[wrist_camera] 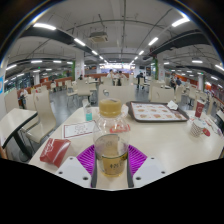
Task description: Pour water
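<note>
A clear glass jar (110,152) is gripped between the purple pads (86,158) of the fingers (110,165), pretty snug on both sides. Just past the jar, a cup of amber liquid (110,107) is seen on the white tabletop (170,140), with a tray (157,112) further right of it.

A clear glass jar with a metal lid (110,152) stands on the pale round table (170,150), between the gripper (110,166)'s 2 fingers. Beyond it sits a clear plastic cup (110,106). A red packet (54,151) lies left of the jar; a rectangular tray (157,112) lies farther back on the right.
</note>
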